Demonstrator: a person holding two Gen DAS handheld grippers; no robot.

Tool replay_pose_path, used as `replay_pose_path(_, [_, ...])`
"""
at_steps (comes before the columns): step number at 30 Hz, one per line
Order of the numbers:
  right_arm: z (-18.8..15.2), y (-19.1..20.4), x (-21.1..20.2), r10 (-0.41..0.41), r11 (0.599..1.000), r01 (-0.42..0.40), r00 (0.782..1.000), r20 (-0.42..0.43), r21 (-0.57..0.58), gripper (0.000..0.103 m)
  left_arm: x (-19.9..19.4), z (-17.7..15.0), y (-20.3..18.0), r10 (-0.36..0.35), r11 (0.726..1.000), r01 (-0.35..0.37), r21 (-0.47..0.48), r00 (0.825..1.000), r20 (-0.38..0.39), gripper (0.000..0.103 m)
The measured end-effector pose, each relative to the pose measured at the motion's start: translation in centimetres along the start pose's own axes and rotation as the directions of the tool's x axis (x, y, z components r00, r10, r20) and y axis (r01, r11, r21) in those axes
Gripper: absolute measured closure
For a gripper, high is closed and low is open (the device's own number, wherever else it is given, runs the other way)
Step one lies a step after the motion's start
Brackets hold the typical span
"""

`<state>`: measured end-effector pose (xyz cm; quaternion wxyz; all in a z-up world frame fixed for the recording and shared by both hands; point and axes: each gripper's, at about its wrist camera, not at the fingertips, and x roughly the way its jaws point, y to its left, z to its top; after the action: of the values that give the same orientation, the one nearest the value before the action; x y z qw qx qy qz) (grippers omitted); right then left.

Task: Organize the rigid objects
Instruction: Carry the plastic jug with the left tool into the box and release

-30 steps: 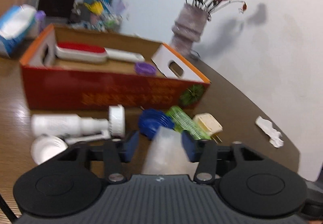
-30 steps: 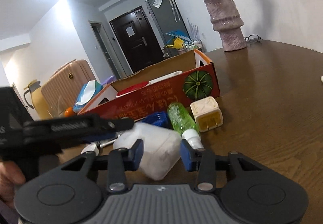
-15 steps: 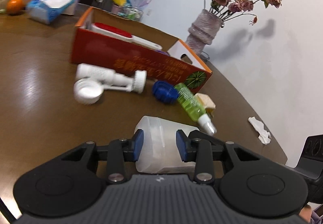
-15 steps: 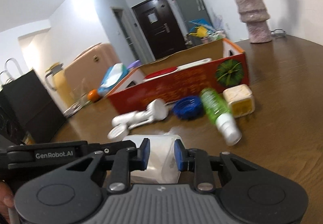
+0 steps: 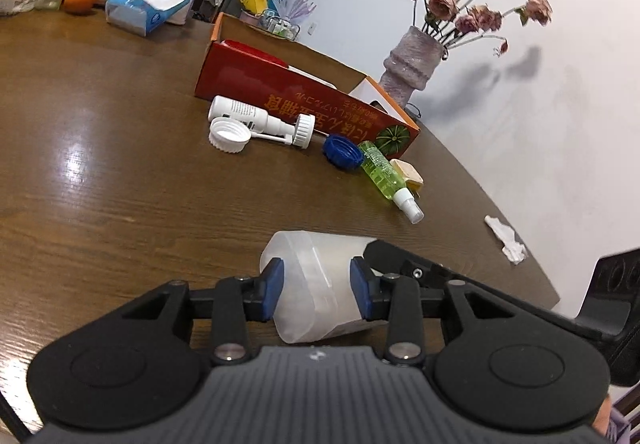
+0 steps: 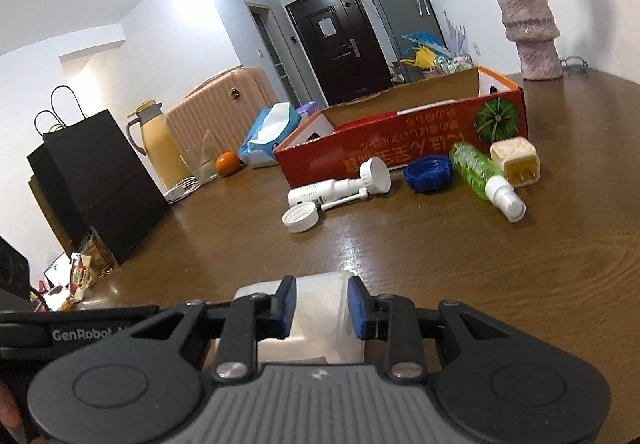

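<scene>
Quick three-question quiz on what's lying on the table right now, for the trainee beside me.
1. True or false: the green spray bottle lies inside the red box.
2. Which thing lies closest to the white cap? A. the white bottle B. the flower vase C. the orange
3. Fill in: the ridged cap beside the green spray bottle is ___ in colour.

Key: 1 false, it lies on the table in front of the box; 2 A; 3 blue.
</scene>
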<state>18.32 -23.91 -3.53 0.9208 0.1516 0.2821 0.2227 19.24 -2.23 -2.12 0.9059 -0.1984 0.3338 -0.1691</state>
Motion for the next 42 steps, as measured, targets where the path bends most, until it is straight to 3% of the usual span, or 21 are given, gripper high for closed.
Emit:
replay_pose_path(4, [-0.2,-0.3,0.2,0.003,1.000,-0.003,1.000,-0.009,0.030,0.063,0.6,-0.1,0.5,0.001,1.000,-0.001,-0.016,1.000,-0.004,0.046])
replay_pose_path(8, [-0.3,-1.4,0.5,0.035,0.992,-0.033,0.999,-0.017,0.125,0.060,1.2,-0.2,1.3,-0.033,0.996,0.030,-0.081,0.999,-0.039,0.037])
replay_pose_path(12, [-0.6,-2.8,1.0,0.090,0.967,-0.080,0.995,-0.031,0.241,0.060,1.3,-0.2,1.7,-0.060,0.992,0.053,-0.119,0.997,-0.051,0.040])
replay_pose_path(17, [-0.8,-3.7,1.5,0.110,0.947,-0.090,0.993,-0.047,0.308,0.052,1.5,-0.2,1.9,-0.082,0.988,0.074,-0.136,0.995,-0.051,0.045])
replay_pose_path(20, [-0.5,-3.6,1.5,0.131,0.946,-0.110,0.990,-0.050,0.306,0.062,1.4,-0.4,1.6,-0.079,0.990,0.074,-0.121,0.996,-0.039,0.048])
replay_pose_path(27, [0.9,-2.4,0.7,0.088,0.967,-0.081,0.996,-0.019,0.240,0.065,1.0,0.7,0.9,-0.085,0.991,0.082,-0.110,0.996,-0.015,0.056])
replay_pose_path(33, [5.4,-2.4,0.7,0.090,0.979,-0.099,0.994,0.057,0.176,0.065,1.7,5.3,-0.3,-0.124,0.990,0.127,-0.062,0.991,0.048,0.060])
replay_pose_path(38, [11.1,-3.2,2.5,0.088,0.984,-0.106,0.988,0.123,0.144,0.067,4.2,11.9,-1.5,-0.168,0.986,0.169,-0.001,0.980,0.108,0.062])
replay_pose_path(42, [16.5,-4.6,5.3,0.080,0.986,-0.102,0.983,0.167,0.129,0.071,7.7,17.3,-1.8,-0.192,0.981,0.192,0.011,0.977,0.091,0.062])
